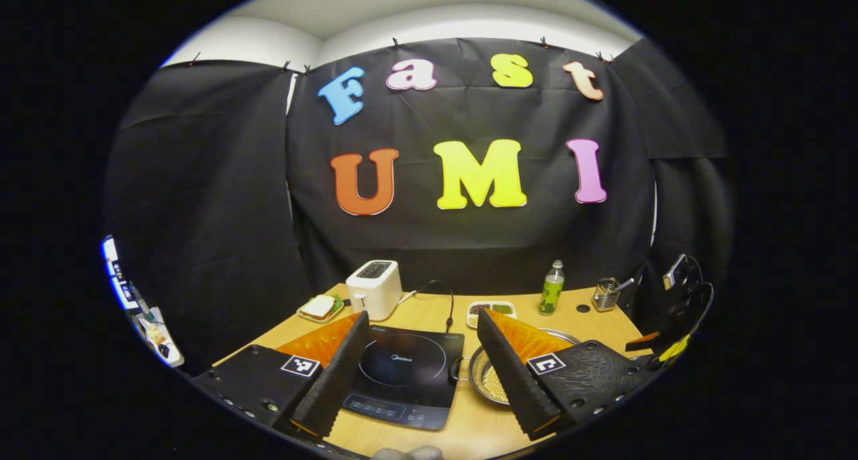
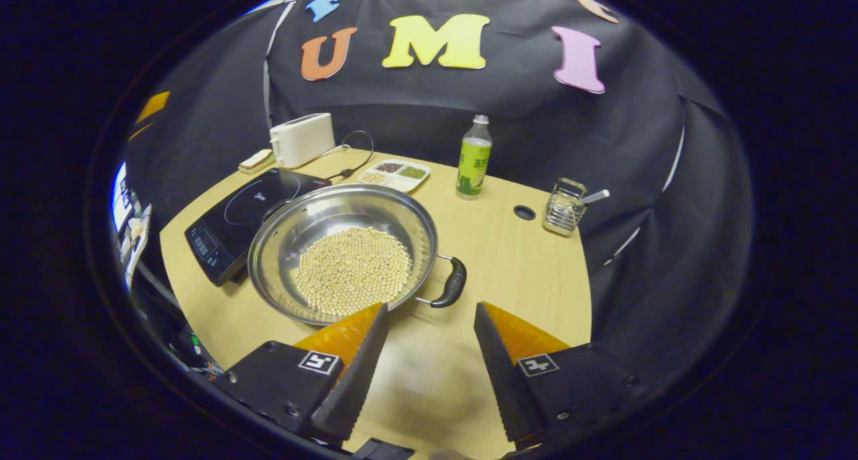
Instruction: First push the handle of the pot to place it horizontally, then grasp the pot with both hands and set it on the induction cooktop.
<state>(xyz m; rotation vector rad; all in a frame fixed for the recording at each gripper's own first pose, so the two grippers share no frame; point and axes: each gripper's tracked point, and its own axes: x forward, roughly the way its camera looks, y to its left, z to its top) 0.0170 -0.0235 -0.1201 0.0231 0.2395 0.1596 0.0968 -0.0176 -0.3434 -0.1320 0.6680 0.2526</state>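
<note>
A wide steel pot (image 2: 335, 208) holding pale beans (image 2: 354, 269) stands on the wooden table, right beside the black induction cooktop (image 2: 248, 212). Its black side handle (image 2: 450, 282) points toward my right gripper (image 2: 430, 307), which is open and hovers just short of that handle with nothing between its fingers. The pot's far handle (image 2: 275, 210) reaches the cooktop's edge. In the left gripper view, my left gripper (image 1: 423, 314) is open above the cooktop (image 1: 405, 376), and one finger hides most of the pot (image 1: 477, 373). The right gripper (image 1: 677, 312) shows at the far right edge there.
At the back of the table (image 2: 523, 272) stand a white toaster (image 2: 301, 139) with its cord, a divided snack dish (image 2: 394, 174), a green bottle (image 2: 474, 158) and a wire holder (image 2: 566, 207). A sandwich plate (image 1: 320, 307) lies left of the toaster (image 1: 374, 288).
</note>
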